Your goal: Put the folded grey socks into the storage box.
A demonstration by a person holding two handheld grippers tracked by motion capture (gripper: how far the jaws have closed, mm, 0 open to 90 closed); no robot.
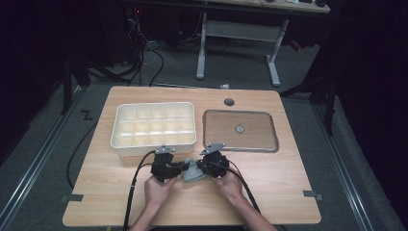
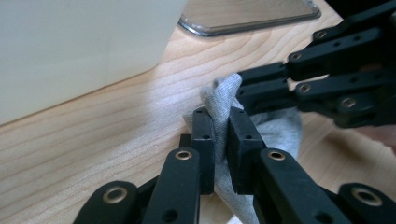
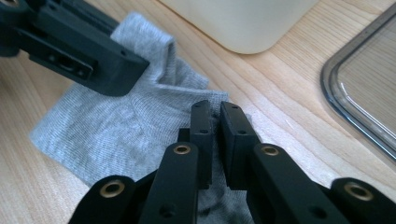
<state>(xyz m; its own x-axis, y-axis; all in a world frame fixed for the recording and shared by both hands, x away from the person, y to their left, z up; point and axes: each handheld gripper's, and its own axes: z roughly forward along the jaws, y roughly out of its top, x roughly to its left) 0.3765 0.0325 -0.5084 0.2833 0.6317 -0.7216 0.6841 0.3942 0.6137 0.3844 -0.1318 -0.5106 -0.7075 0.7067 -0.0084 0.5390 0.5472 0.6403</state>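
Note:
A grey cloth (image 1: 192, 171) lies crumpled on the wooden table (image 1: 284, 187) near its front edge, between my two grippers. My left gripper (image 1: 181, 168) is shut on a raised fold of the cloth (image 2: 224, 91), and its jaws (image 2: 220, 116) pinch the fabric between them. From the other side, my right gripper (image 1: 204, 167) is shut on the cloth's edge (image 3: 107, 126), with its jaws (image 3: 215, 110) closed over the fabric. The right gripper (image 2: 246, 86) meets the fold from the right in the left gripper view. The left gripper (image 3: 135, 70) shows at upper left in the right gripper view.
A cream box (image 1: 154, 144) with several compartments stands just behind the grippers on the left. A clear shallow tray (image 1: 240, 149) sits to its right with a small round piece (image 1: 239, 129) inside. A round hole (image 1: 229, 102) marks the table's far side.

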